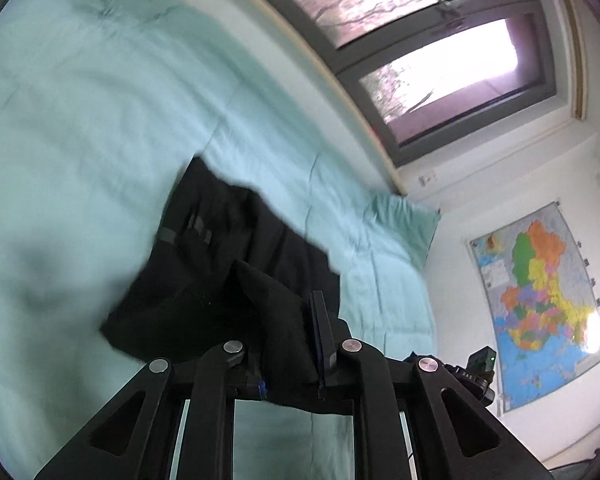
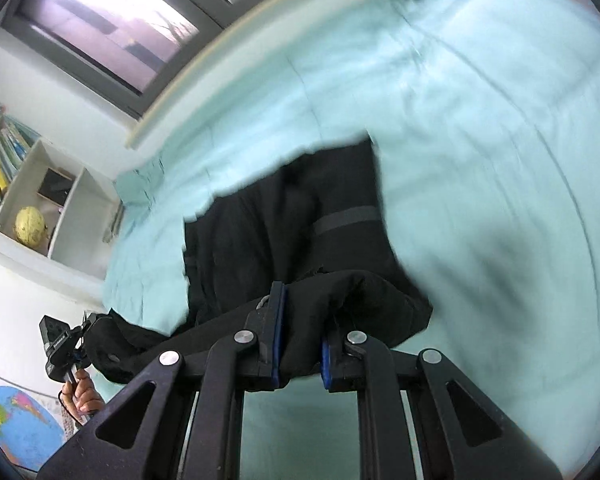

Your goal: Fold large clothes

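A large black garment point(image 1: 220, 264) with a grey stripe lies and hangs over a pale green bed point(image 1: 80, 120). My left gripper point(image 1: 288, 344) is shut on a bunched edge of the black garment, held above the bed. In the right wrist view the same black garment point(image 2: 284, 216) hangs from my right gripper point(image 2: 300, 336), which is shut on another bunched edge. The left gripper point(image 2: 66, 344) also shows in the right wrist view at lower left, held by a hand, with garment cloth at it.
A window point(image 1: 420, 40) runs along the far side of the bed. A green pillow point(image 1: 404, 224) lies at the bed's end. A colourful map point(image 1: 540, 300) hangs on the wall. A white shelf point(image 2: 40, 184) with books and a yellow globe stands by the bed.
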Demonstrator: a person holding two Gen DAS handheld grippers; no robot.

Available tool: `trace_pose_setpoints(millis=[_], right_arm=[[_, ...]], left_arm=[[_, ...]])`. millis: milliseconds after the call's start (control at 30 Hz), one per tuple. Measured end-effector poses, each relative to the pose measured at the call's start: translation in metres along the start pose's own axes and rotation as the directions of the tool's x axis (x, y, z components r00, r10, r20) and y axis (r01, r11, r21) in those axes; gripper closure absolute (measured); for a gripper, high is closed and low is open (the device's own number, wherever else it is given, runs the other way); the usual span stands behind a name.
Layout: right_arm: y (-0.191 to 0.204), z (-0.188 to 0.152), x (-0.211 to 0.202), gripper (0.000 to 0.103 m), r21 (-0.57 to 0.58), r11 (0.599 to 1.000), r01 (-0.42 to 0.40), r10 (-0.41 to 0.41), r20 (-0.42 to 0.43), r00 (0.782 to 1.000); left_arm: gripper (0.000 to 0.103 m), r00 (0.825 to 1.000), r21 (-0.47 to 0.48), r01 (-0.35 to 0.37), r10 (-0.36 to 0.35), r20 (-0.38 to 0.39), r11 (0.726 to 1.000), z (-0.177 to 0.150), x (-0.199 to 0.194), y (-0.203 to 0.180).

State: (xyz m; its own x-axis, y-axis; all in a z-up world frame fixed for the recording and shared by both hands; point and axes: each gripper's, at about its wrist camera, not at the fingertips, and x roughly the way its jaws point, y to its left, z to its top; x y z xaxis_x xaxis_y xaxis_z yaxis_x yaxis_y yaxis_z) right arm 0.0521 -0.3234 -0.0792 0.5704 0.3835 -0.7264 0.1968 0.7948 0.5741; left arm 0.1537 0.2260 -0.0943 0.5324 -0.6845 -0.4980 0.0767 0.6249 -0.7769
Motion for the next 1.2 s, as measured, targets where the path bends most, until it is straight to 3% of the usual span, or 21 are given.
trace_pose_setpoints(millis=[200, 400, 533, 600, 700, 800, 933, 967, 1033, 1067, 1100, 1133, 1200], right_arm=[[0.022, 0.095, 0.038, 0.085, -0.004, 1.0, 0.021, -0.02, 0.068, 0.997], [0.0, 0.164, 0.132, 0.085, 0.089, 0.99, 0.108, -0.109, 0.004, 0.994], [-0.036, 0.177, 0.22, 0.082, 0.153, 0.969, 0.194, -0.178, -0.112, 0.978], [-0.055, 0.174, 0.258, 0.082, 0.181, 0.957, 0.228, -0.195, -0.181, 0.964], [-0.075, 0.166, 0.293, 0.082, 0.207, 0.948, 0.241, -0.191, -0.234, 0.953], [-0.081, 0.165, 0.306, 0.082, 0.201, 0.951, 0.235, -0.181, -0.255, 0.95], [-0.08, 0.17, 0.294, 0.078, 0.18, 0.963, 0.2, -0.148, -0.267, 0.952], [-0.077, 0.172, 0.284, 0.076, 0.171, 0.968, 0.184, -0.135, -0.263, 0.955], [-0.069, 0.175, 0.261, 0.067, 0.165, 0.976, 0.139, -0.097, -0.243, 0.965], [-0.066, 0.176, 0.247, 0.064, 0.155, 0.981, 0.115, -0.078, -0.23, 0.97], [-0.063, 0.176, 0.236, 0.056, 0.145, 0.984, 0.101, -0.068, -0.22, 0.973], [-0.06, 0.175, 0.221, 0.047, 0.131, 0.987, 0.092, -0.064, -0.201, 0.978], [-0.053, 0.173, 0.199, 0.039, 0.098, 0.991, 0.09, -0.073, -0.167, 0.983]], left_arm=[[0.086, 0.999, 0.02, -0.033, 0.032, 0.04, 0.999, 0.085, 0.049, -0.008], [0.085, 0.987, -0.051, -0.16, 0.159, -0.021, 0.986, 0.149, 0.152, 0.029], [0.084, 0.957, -0.112, -0.282, 0.272, -0.098, 0.953, 0.16, 0.218, 0.074], [0.084, 0.933, -0.14, -0.346, 0.324, -0.154, 0.928, 0.156, 0.249, 0.1], [0.084, 0.913, -0.154, -0.375, 0.335, -0.232, 0.914, 0.143, 0.285, 0.131], [0.084, 0.912, -0.137, -0.374, 0.336, -0.236, 0.917, 0.139, 0.291, 0.134], [0.081, 0.918, -0.106, -0.338, 0.303, -0.254, 0.935, 0.149, 0.27, 0.121], [0.075, 0.924, -0.084, -0.316, 0.286, -0.253, 0.945, 0.152, 0.259, 0.113], [0.054, 0.933, -0.054, -0.274, 0.252, -0.257, 0.96, 0.157, 0.24, 0.104], [0.033, 0.936, -0.042, -0.265, 0.247, -0.251, 0.963, 0.159, 0.226, 0.097], [0.023, 0.941, -0.036, -0.254, 0.238, -0.242, 0.967, 0.161, 0.213, 0.092], [0.023, 0.946, -0.03, -0.233, 0.22, -0.237, 0.972, 0.162, 0.2, 0.088], [0.023, 0.954, -0.019, -0.197, 0.187, -0.235, 0.98, 0.163, 0.181, 0.081]])
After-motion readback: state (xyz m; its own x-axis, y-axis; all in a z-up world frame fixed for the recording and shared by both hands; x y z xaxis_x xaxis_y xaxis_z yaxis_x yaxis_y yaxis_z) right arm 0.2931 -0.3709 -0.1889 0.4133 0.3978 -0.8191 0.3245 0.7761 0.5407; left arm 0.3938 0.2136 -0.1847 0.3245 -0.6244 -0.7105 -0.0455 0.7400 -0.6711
